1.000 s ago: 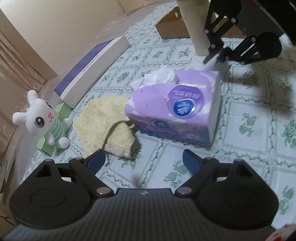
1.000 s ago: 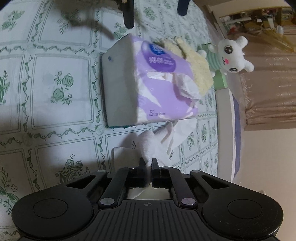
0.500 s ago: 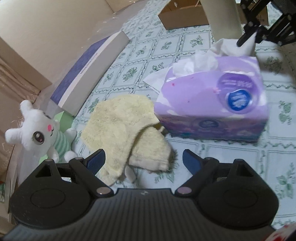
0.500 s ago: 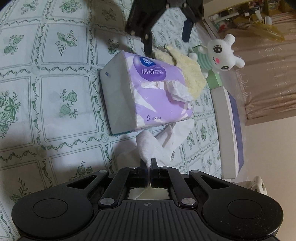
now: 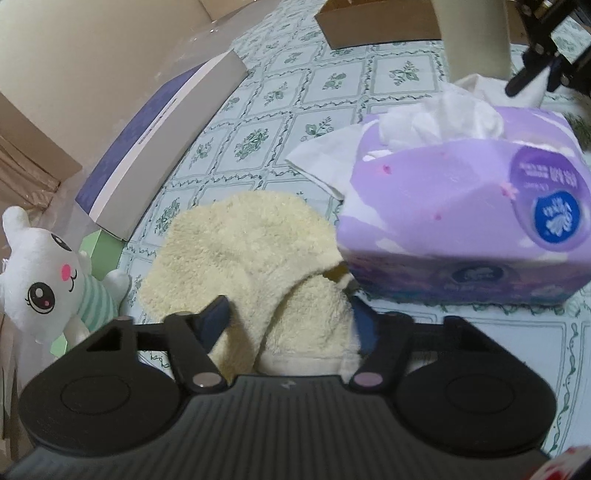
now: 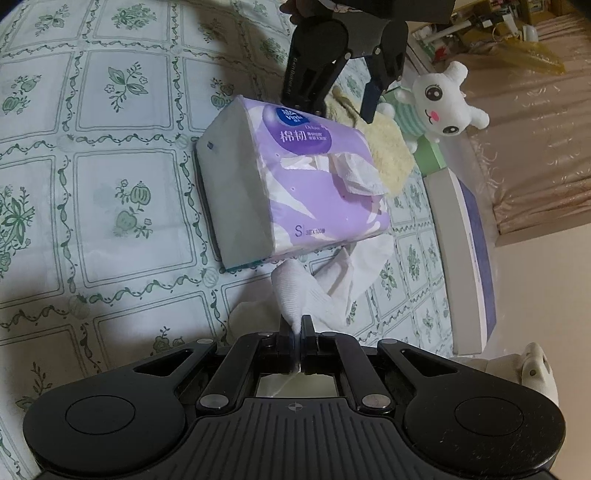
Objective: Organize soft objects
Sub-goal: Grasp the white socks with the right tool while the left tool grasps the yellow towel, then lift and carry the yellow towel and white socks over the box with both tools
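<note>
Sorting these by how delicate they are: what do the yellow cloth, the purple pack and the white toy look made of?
Yellow cloth: terry or fleece fabric, going by its fuzzy looped pile and limp folds. Purple pack: thin glossy plastic film, creased and shiny, over paper tissues that look matte and crinkled. White toy: short plush fabric, probably stuffed, with a striped knit-looking body.

Table (image 5: pixel 402 70) under pale cloth, green floral squares. Lying on it: purple tissue pack (image 5: pixel 461 206), cream towel (image 5: pixel 251 251) just beside pack, loose white tissue (image 6: pixel 354 273), long flat box (image 5: pixel 162 136) near edge, cardboard box (image 5: pixel 373 22) far side.
</note>
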Available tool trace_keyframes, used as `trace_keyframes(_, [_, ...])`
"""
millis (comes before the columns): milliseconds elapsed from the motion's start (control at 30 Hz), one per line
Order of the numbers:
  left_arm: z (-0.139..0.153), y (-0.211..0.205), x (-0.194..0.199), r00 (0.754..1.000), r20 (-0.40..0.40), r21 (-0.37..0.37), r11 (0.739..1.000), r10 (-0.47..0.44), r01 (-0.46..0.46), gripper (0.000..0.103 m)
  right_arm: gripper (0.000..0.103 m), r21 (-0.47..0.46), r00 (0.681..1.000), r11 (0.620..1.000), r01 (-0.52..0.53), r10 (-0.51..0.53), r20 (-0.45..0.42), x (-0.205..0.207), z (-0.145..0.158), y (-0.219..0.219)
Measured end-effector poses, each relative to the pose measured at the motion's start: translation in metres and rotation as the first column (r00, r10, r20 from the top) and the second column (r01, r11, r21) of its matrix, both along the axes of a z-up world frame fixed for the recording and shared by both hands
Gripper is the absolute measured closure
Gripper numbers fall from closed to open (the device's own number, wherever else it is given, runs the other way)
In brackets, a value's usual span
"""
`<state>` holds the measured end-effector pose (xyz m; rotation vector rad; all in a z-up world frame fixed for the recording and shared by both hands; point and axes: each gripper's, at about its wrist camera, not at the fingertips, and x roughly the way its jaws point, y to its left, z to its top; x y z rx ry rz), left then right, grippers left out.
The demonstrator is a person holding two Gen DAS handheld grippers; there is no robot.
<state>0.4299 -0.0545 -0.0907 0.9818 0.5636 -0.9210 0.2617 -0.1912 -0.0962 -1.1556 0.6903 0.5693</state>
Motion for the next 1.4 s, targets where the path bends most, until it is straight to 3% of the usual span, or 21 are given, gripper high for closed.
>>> trace_keyframes(100, [0.001,-0.001,0.004,1.0,-0.015,-0.005,1.0,0.026,-0.026,0.064,0.1,0.006,1.0,1.0,0.003,-0.004,0.001,0.001,0.0,-0.001])
trace_keyframes(167, [0.003,-0.001,0.006,0.998,-0.034,-0.018,0.998,0.056,-0.056,0.083,0.1,0.011,1.0,1.0,0.007,-0.007,0.001,0.002,0.001,-0.002])
trace_keyframes(233, [0.007,0.001,0.006,0.995,-0.039,-0.036,0.995,0.093,-0.094,0.087,0.1,0.014,1.0,1.0,0.011,-0.011,0.002,0.001,0.002,-0.002])
trace_keyframes(400, [0.019,0.011,-0.004,0.98,-0.054,-0.062,0.978,0.194,-0.197,0.089,0.1,0.033,1.0,0.999,0.021,-0.021,0.005,-0.008,0.011,-0.004])
trace_keyframes(533, [0.03,0.026,-0.027,0.953,-0.09,-0.087,0.951,0.289,-0.296,0.089,0.1,0.058,0.999,0.998,0.035,-0.036,0.007,-0.024,0.022,-0.006])
trace_keyframes(767, [0.051,0.058,-0.094,0.856,-0.218,-0.139,0.853,0.469,-0.502,0.089,0.1,0.148,0.995,0.984,0.102,-0.099,-0.027,-0.066,0.042,-0.014])
trace_keyframes(967, [0.068,0.068,-0.159,0.813,-0.264,-0.182,0.8,0.52,-0.571,0.089,0.1,0.249,0.983,0.952,0.18,-0.165,-0.082,-0.109,0.059,-0.023])
trace_keyframes(1233, [0.092,0.056,-0.241,0.793,-0.308,-0.281,0.747,0.525,-0.603,0.089,0.1,0.361,0.958,0.887,0.288,-0.262,-0.12,-0.162,0.081,-0.047])
trace_keyframes(1400, [0.1,0.031,-0.276,0.806,-0.308,-0.299,0.753,0.505,-0.586,0.089,0.1,0.42,0.94,0.842,0.338,-0.324,-0.107,-0.189,0.099,-0.072])
